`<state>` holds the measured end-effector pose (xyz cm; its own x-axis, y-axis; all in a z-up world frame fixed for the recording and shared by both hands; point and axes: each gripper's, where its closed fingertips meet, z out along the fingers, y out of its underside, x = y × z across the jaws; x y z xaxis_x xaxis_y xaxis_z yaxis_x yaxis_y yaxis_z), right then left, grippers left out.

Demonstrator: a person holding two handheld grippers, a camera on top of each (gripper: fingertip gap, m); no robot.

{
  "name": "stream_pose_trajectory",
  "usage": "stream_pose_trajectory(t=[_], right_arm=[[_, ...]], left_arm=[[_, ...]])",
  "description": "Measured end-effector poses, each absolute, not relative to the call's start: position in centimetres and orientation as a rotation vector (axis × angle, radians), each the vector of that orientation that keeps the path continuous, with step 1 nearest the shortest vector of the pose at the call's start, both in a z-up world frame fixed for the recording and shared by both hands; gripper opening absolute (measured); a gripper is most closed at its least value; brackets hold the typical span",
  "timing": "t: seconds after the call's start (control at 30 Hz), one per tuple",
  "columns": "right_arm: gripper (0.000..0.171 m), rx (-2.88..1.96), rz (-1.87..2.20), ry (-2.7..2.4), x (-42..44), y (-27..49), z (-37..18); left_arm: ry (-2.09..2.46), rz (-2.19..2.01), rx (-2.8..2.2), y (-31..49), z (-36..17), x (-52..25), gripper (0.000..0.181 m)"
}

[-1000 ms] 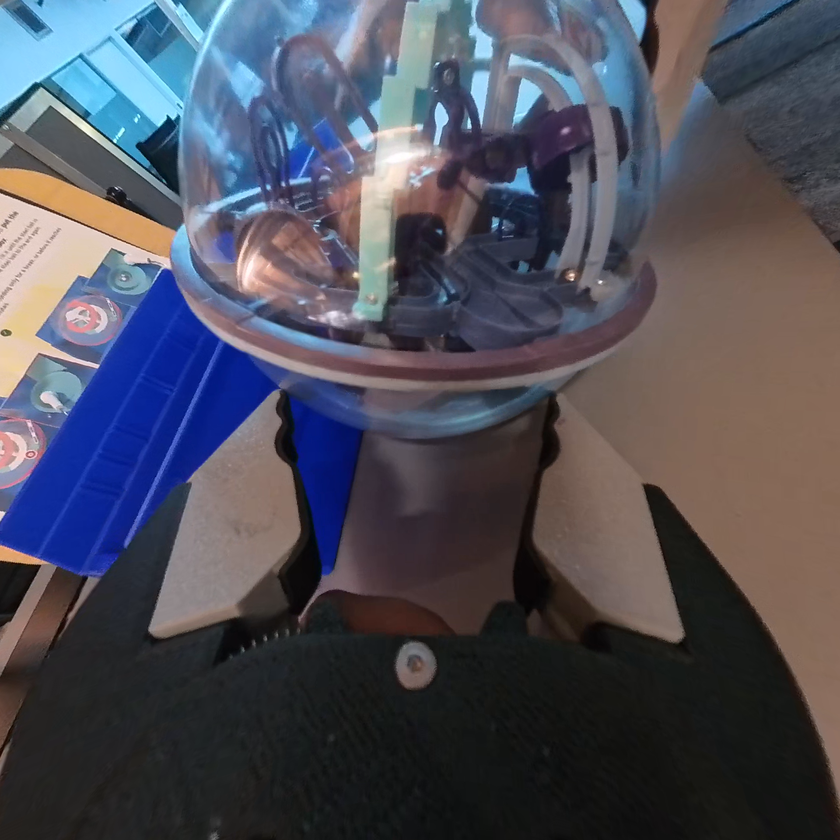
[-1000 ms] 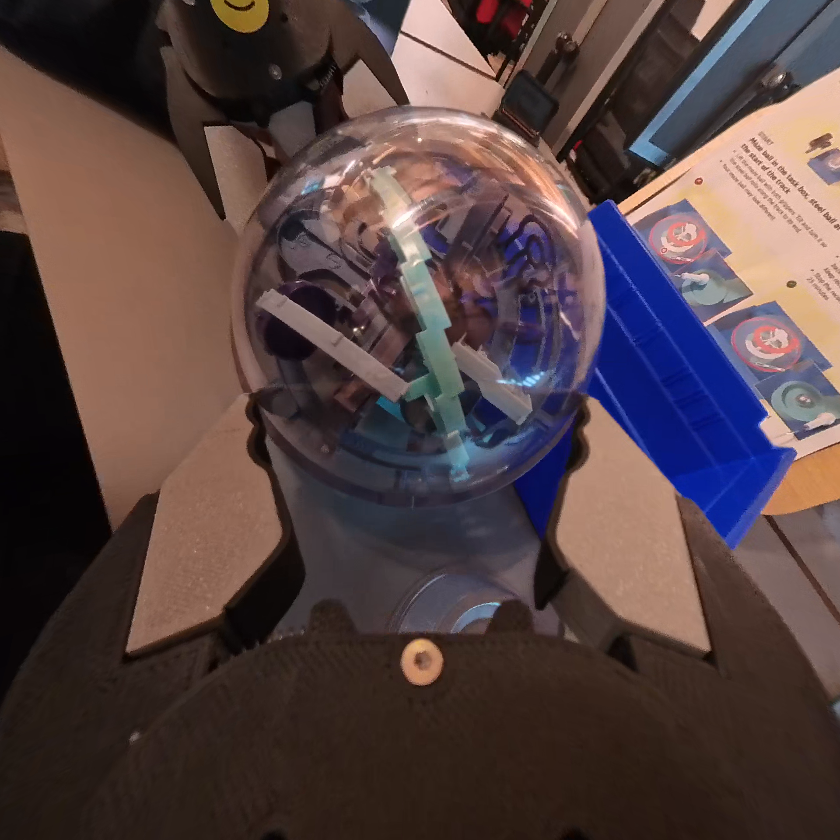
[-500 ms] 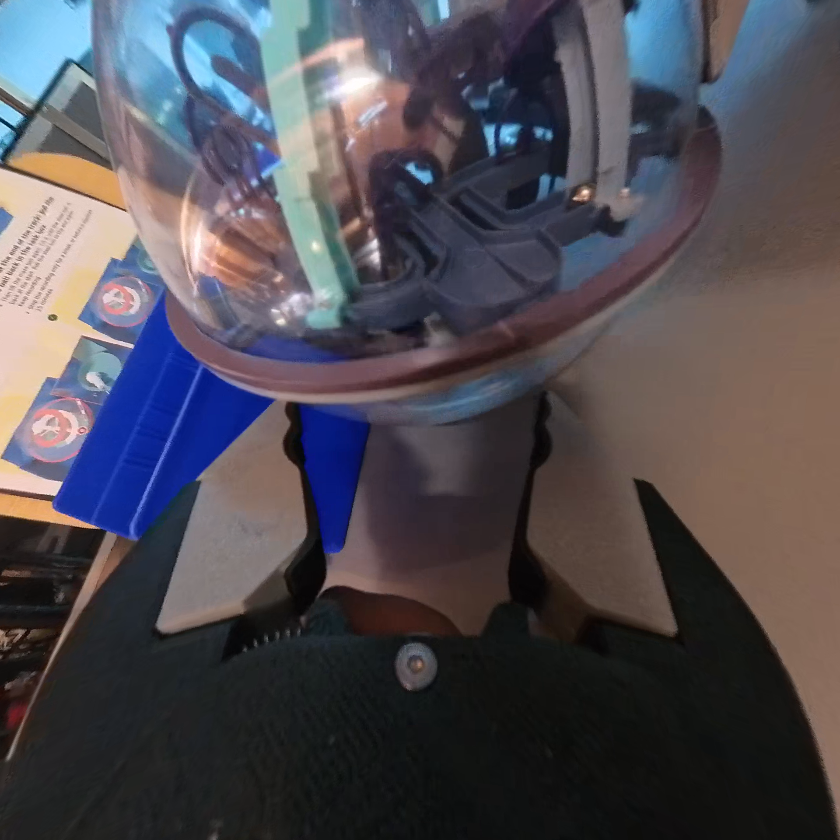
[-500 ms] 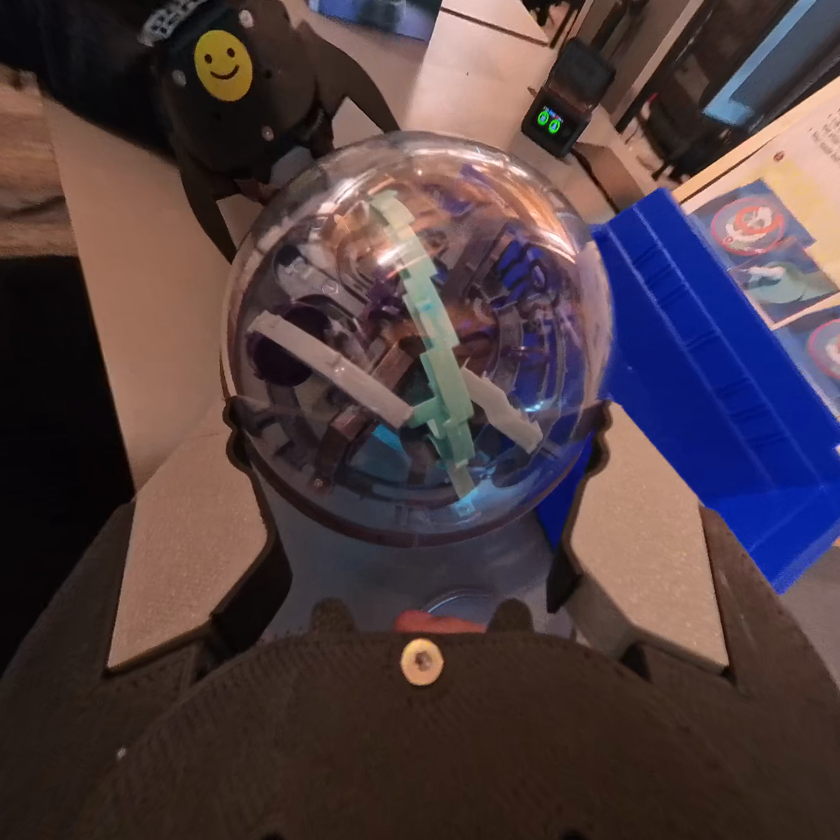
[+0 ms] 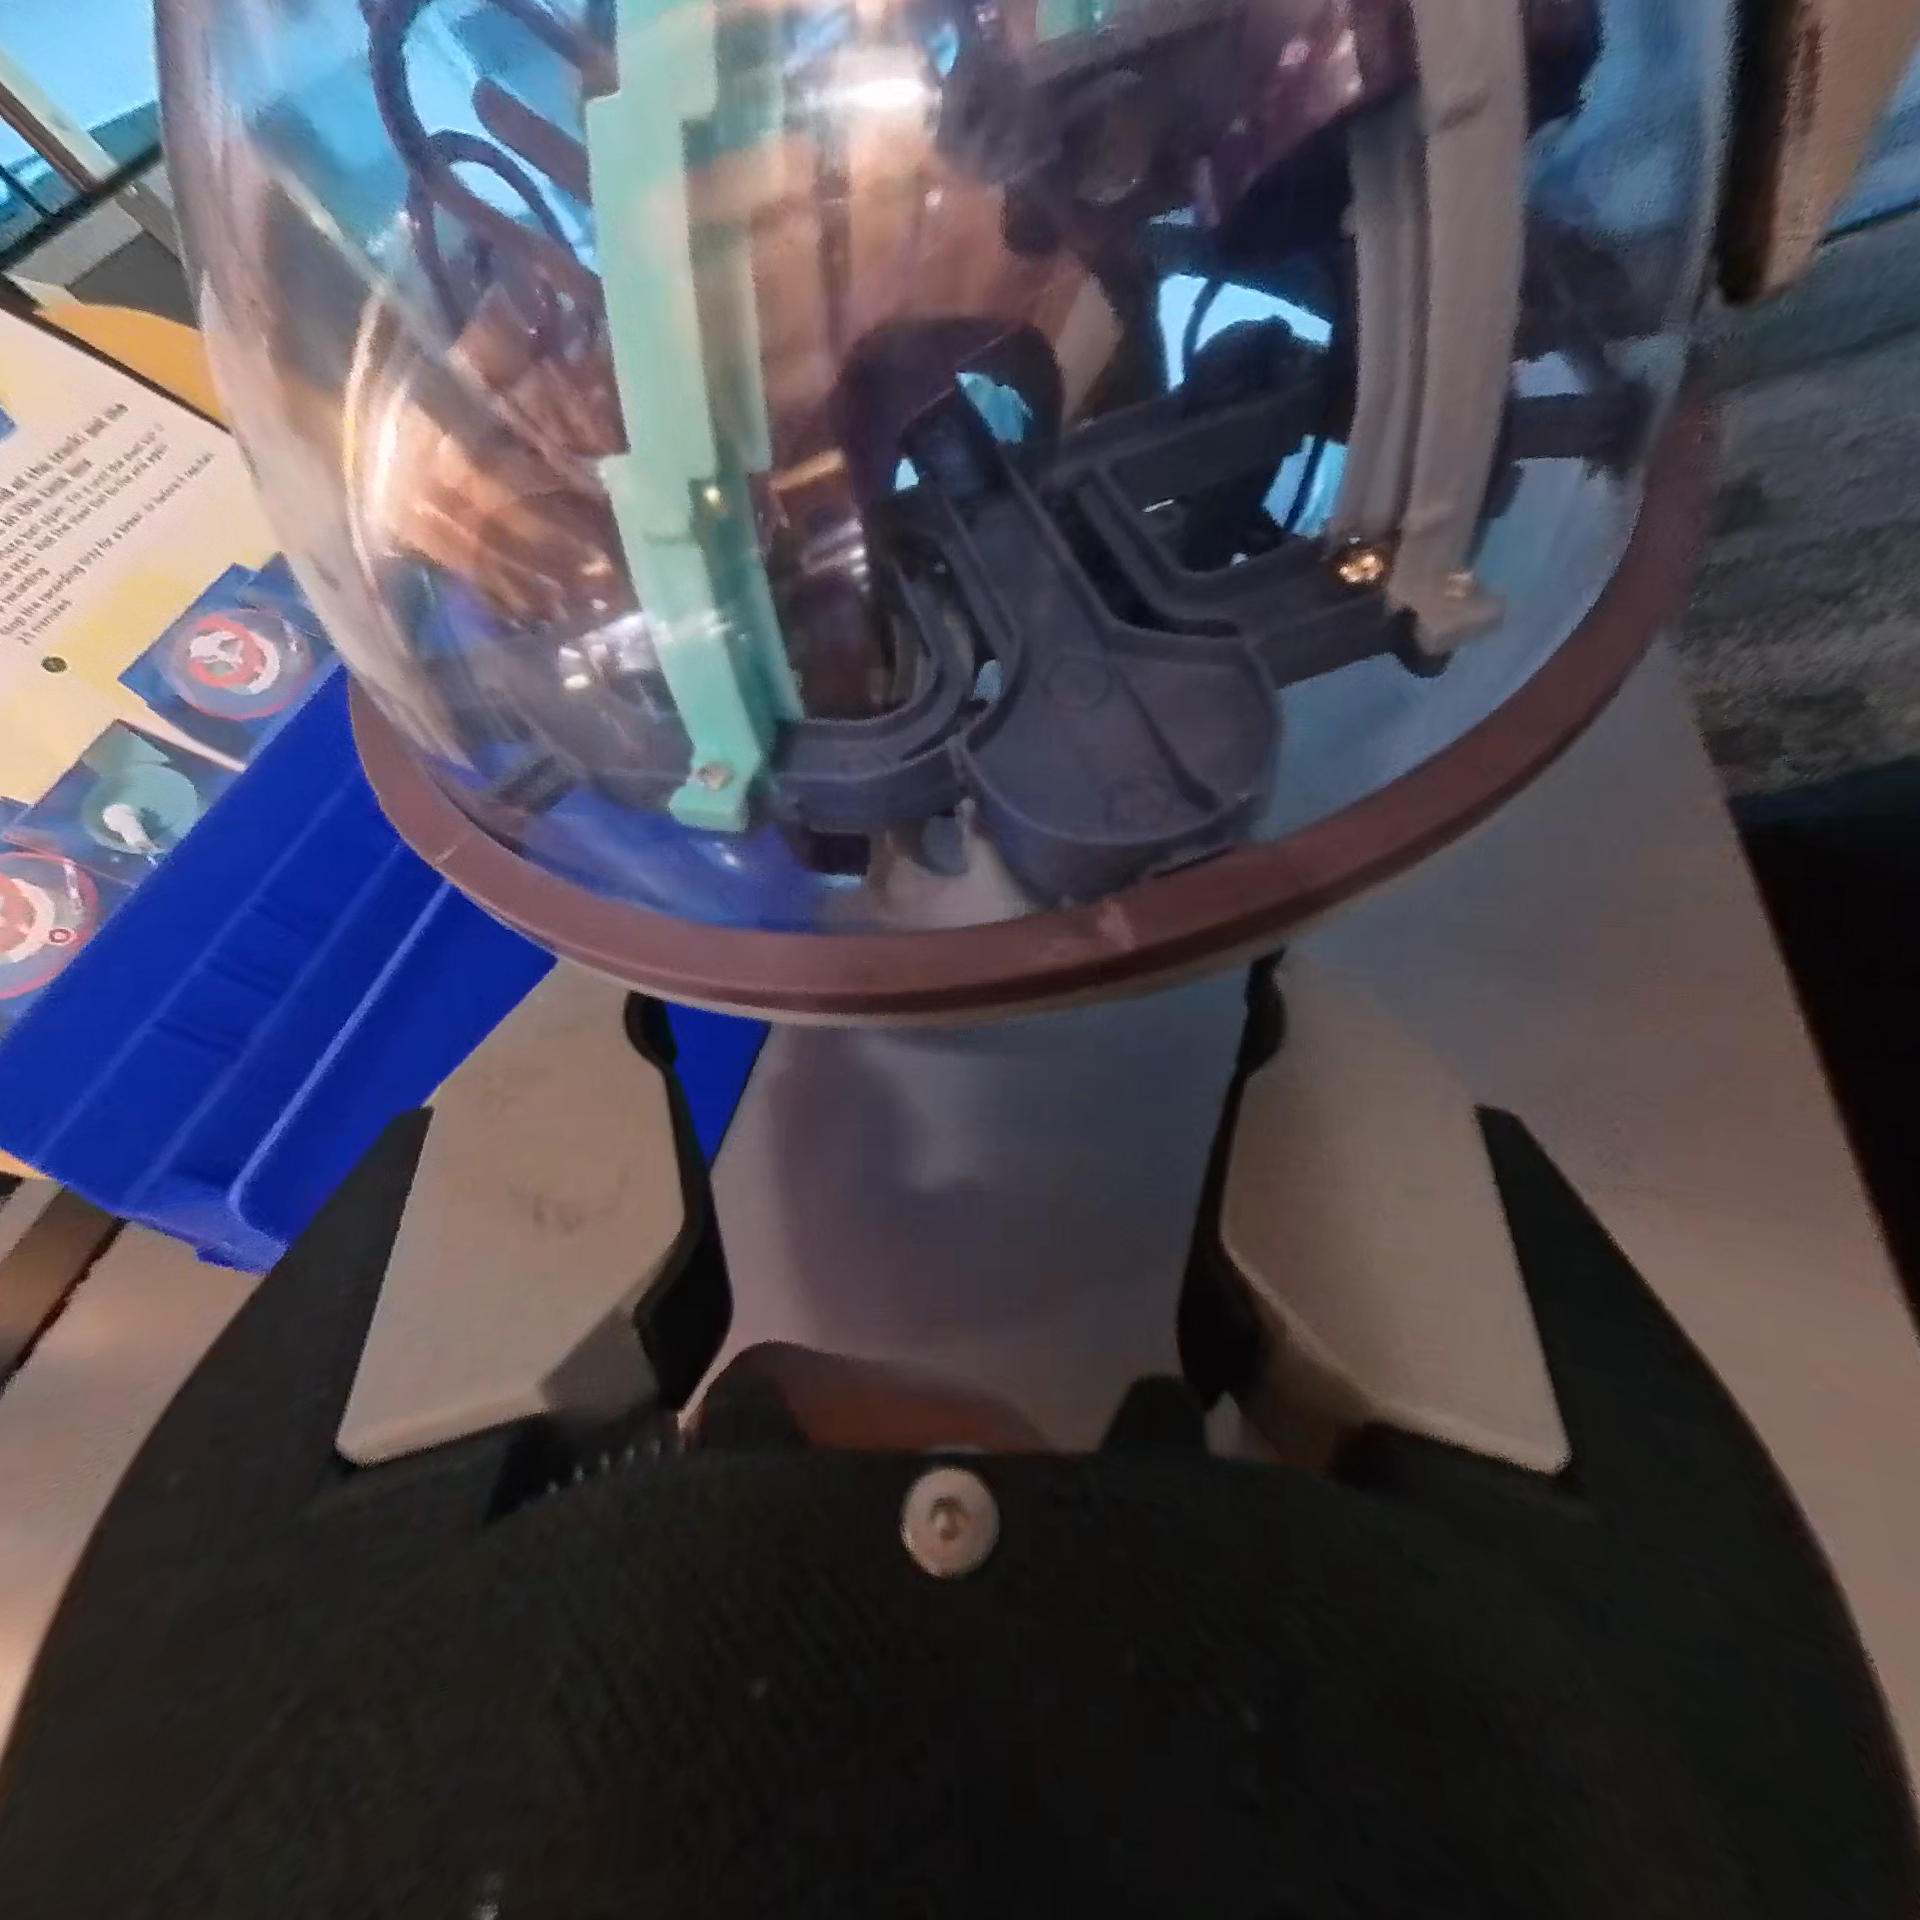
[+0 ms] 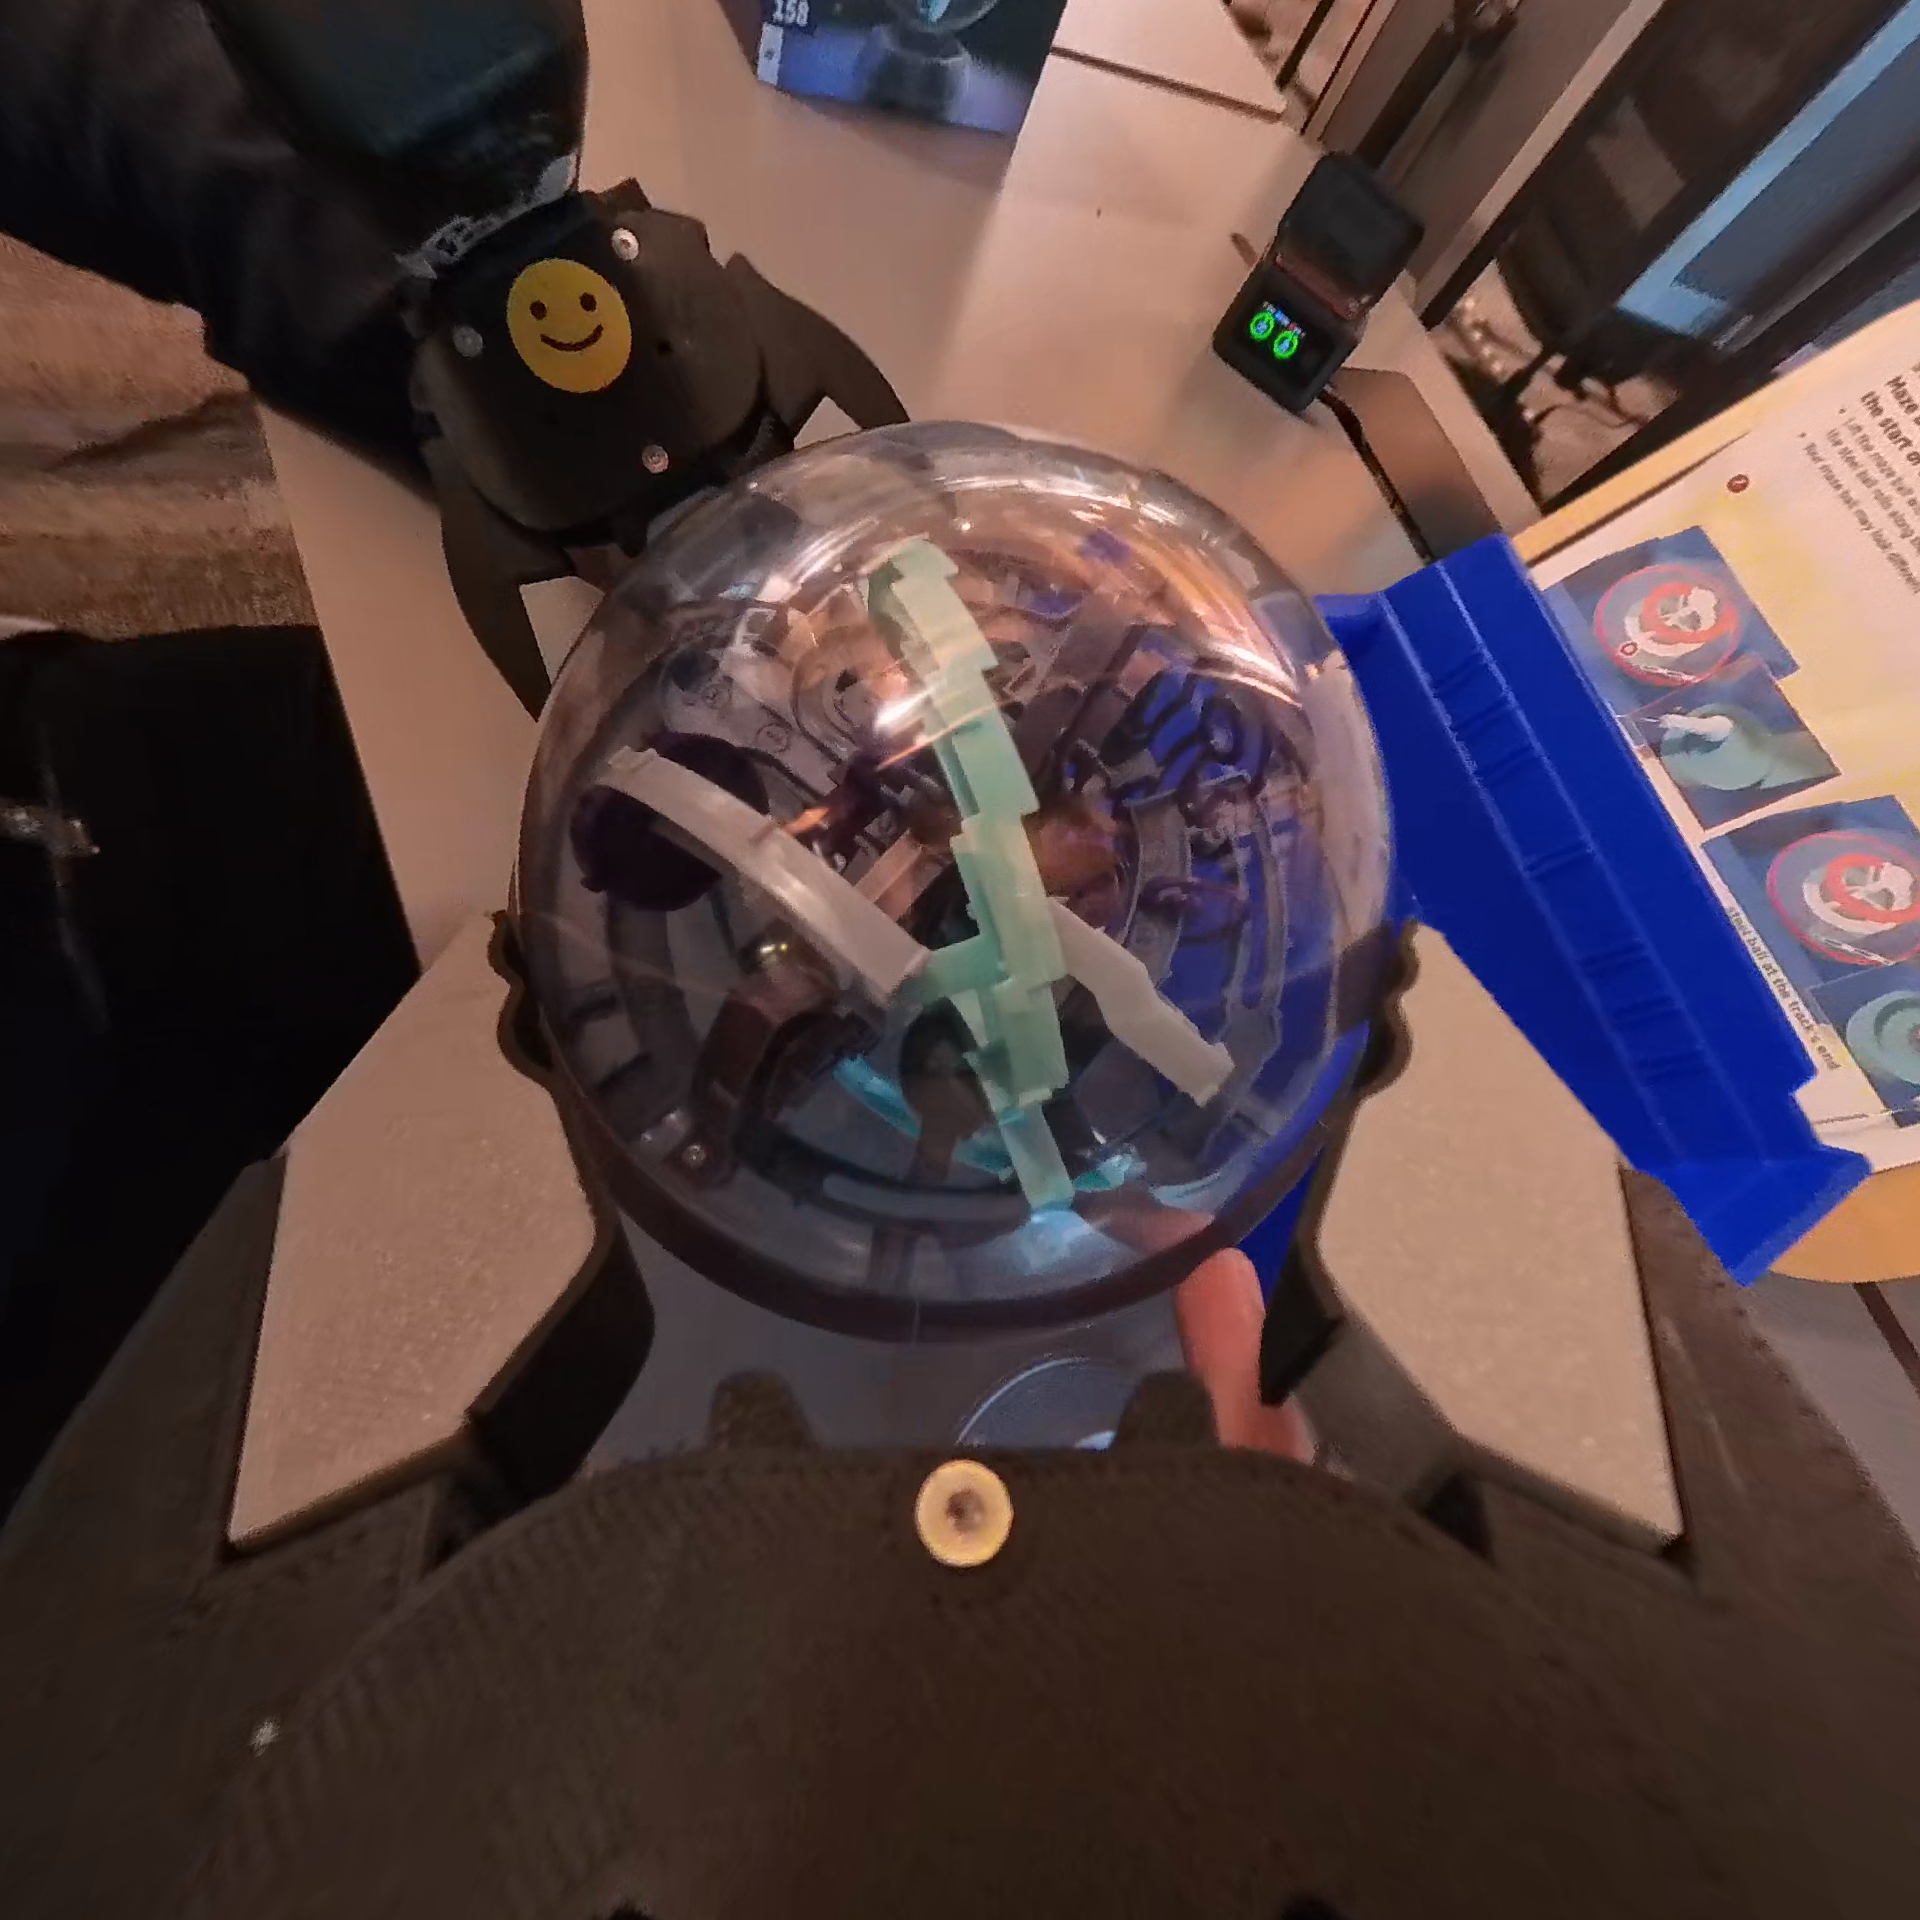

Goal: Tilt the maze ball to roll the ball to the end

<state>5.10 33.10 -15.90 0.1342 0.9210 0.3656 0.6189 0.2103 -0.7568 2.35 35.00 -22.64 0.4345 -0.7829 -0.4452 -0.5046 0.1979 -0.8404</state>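
The maze ball (image 5: 935, 468) is a clear sphere with a brown equator rim and green, grey and dark tracks inside. It fills the upper left wrist view and sits mid-frame in the right wrist view (image 6: 956, 862). My left gripper (image 5: 951, 1008) is shut on its lower part, one finger on each side. My right gripper (image 6: 951, 997) is shut on it from the opposite side. The left gripper also shows beyond the ball (image 6: 566, 416), with a yellow smiley sticker. The ball is held tilted. I cannot pick out the small ball inside for sure.
A blue plastic bin (image 5: 260, 1039) (image 6: 1558, 883) stands next to the ball, on a printed instruction sheet (image 5: 104, 540) (image 6: 1766, 727). A small black device with green lights (image 6: 1309, 332) sits farther back on the beige table (image 5: 1558, 1039). A person's fingertip (image 6: 1226, 1340) shows under the ball.
The maze ball has tilted and rolled between the grippers, and it now fills more of the left wrist view. The right wrist view has risen, showing more of the left gripper. A fingertip has appeared.
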Motion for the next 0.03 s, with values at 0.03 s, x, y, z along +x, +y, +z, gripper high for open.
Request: stream_pose_trajectory(t=[0.03], right_arm=[[0.152, -1.509, 0.409, -1.591, 5.06, 32.98, -15.65]], left_arm=[[1.203, -0.303, -1.463, 34.83, -22.53, 2.46, 0.109]])
